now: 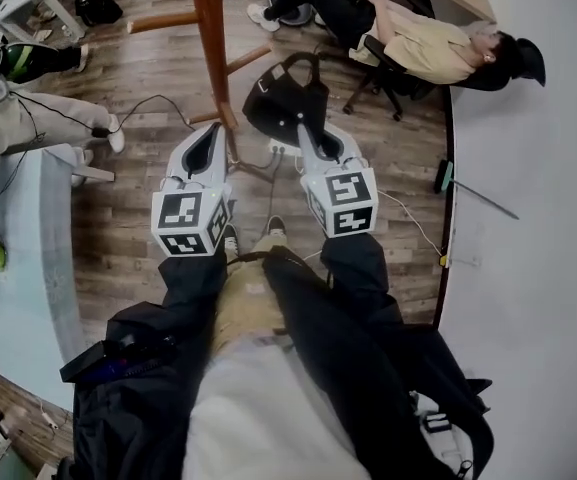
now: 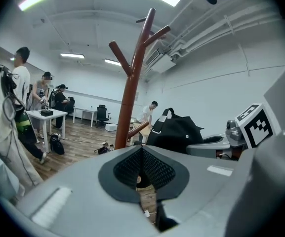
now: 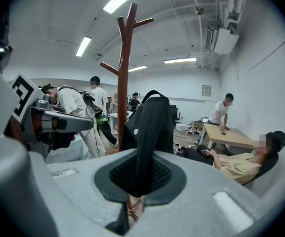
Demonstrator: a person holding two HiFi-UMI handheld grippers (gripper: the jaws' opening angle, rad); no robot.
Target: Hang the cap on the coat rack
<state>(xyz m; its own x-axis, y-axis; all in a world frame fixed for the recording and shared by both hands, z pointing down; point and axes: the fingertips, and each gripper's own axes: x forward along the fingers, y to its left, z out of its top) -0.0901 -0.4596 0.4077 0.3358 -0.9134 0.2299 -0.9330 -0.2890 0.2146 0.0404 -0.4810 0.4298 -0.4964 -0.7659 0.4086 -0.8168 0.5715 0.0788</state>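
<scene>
So, from the head view, the right tongs (image 1: 305, 133) are clamped on the black cap (image 1: 286, 96), which hangs off their tips just ahead. The left tongs (image 1: 211, 136) sit alongside, closed on nothing. The coat rack (image 1: 208, 28) shows as a wooden pole just beyond the left tongs, left of the cap.

From the left gripper view, the pole rises straight ahead of these tongs, its pegs branching well above them, and the cap sits off to their right.

From the right gripper view, the cap stands up out of the tongs, pinched by one edge, with the pole just behind and to the left. Doing this well probably means lifting the cap high with a firm grip. Its opening or strap should drop over an upward-slanting peg before the tongs let go. The left tongs could steady the loose side.
</scene>
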